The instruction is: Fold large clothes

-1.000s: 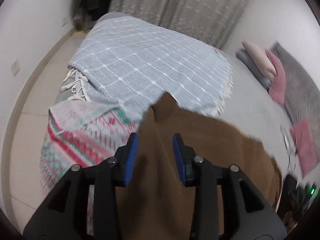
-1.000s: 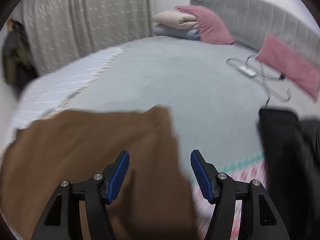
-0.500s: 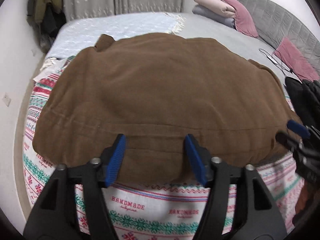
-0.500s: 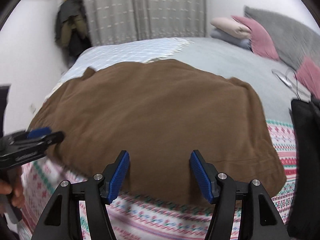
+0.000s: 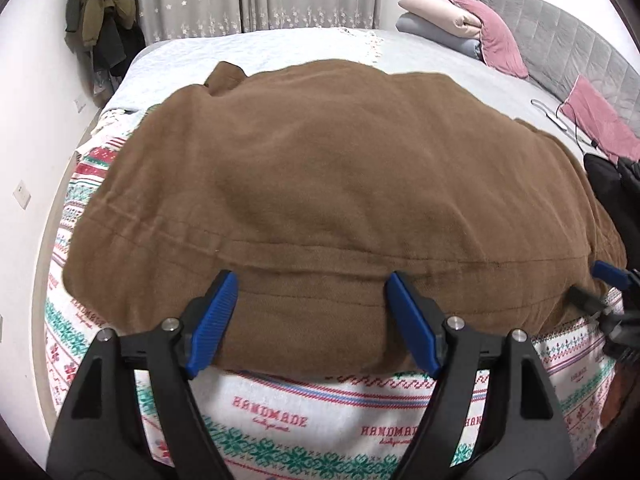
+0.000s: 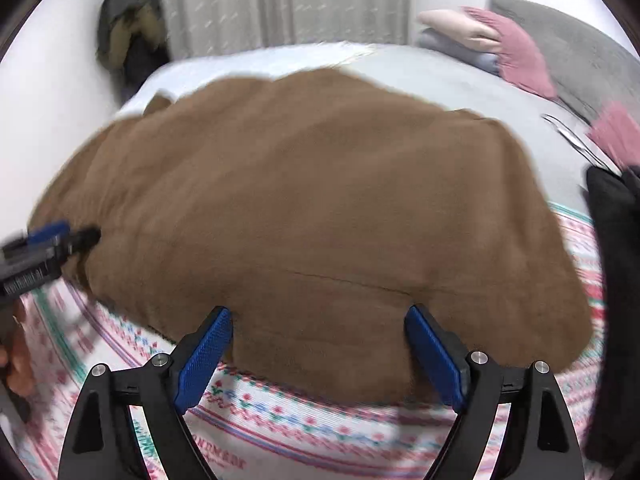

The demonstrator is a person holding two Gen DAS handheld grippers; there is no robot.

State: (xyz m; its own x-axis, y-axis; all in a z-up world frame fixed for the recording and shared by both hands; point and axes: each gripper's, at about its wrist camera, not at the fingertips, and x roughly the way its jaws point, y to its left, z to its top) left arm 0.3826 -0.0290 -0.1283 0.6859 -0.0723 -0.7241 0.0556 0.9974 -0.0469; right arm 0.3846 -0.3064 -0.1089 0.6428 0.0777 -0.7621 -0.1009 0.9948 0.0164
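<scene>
Brown garment point(image 5: 340, 184) lies spread flat on the bed, covering most of a patterned blanket point(image 5: 280, 412) printed "HANDMADE". The left claw point(image 5: 310, 320) and right claw point(image 6: 320, 356) sit at the garment's near hem, jaws opening, pads apart with the cloth edge between them but not pinched. A black garment point(image 6: 612, 280) lies just beside the brown one; pink pillows point(image 5: 500, 36) sit beyond it by the grey headboard point(image 5: 568, 52).

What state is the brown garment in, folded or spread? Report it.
Spread. The brown garment lies flat and wide across the patterned blanket, hem nearest the cameras. Whether it is doubled underneath cannot be told.
</scene>
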